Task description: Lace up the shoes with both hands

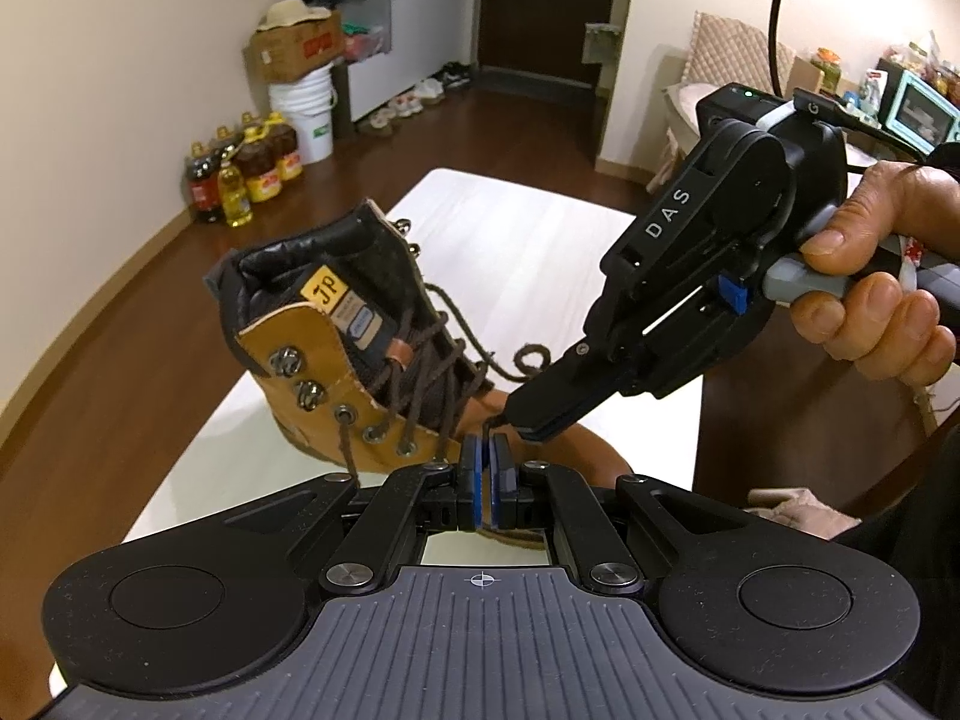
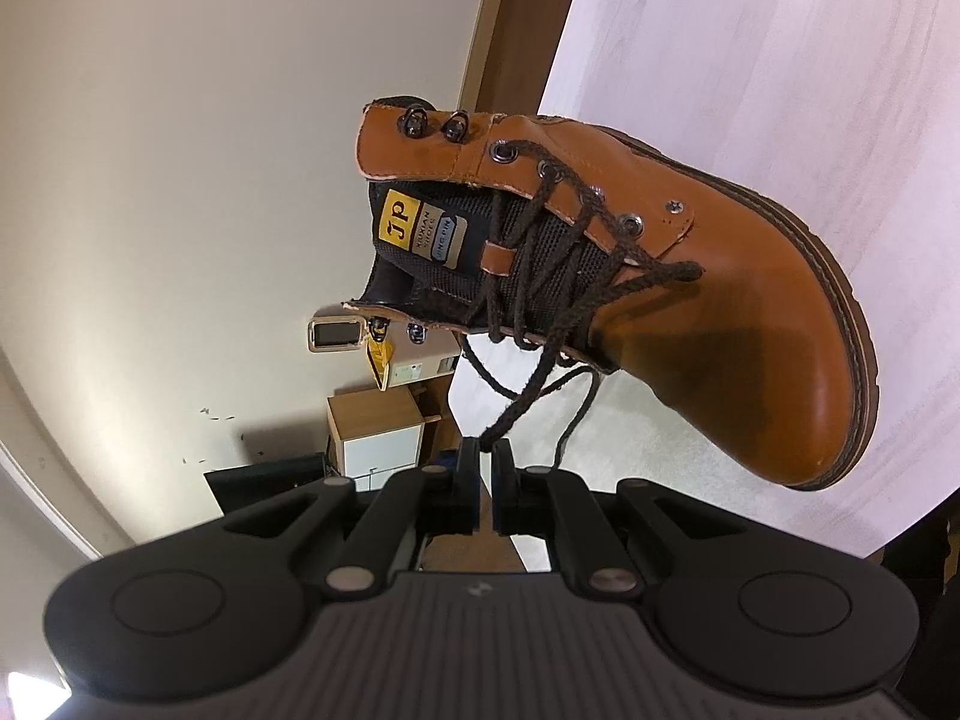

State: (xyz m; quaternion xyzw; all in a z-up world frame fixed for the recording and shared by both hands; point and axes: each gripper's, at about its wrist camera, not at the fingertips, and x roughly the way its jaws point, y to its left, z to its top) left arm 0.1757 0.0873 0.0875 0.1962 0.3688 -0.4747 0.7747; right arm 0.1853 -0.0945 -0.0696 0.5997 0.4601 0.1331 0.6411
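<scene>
Boot (image 1: pixel 336 360), tan leather with a dark brown lace (image 1: pixel 420 372), stands on the white tabletop (image 1: pixel 528 252), toe toward the left tongs (image 1: pixel 486 450). Those tongs are pressed together on a strand of the lace near the lowest eyelets. From two o'clock the right tongs (image 1: pixel 528 420) reach in, held by a hand (image 1: pixel 882 264); their tips stand slightly apart, a lace end (image 2: pixel 510 414) lying at the gap.

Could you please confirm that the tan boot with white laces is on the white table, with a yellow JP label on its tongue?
Not quite: the laces are dark brown, not white, as the right wrist view shows. The rest holds: the tan boot is on the white table, with a yellow JP label on its tongue.
</scene>
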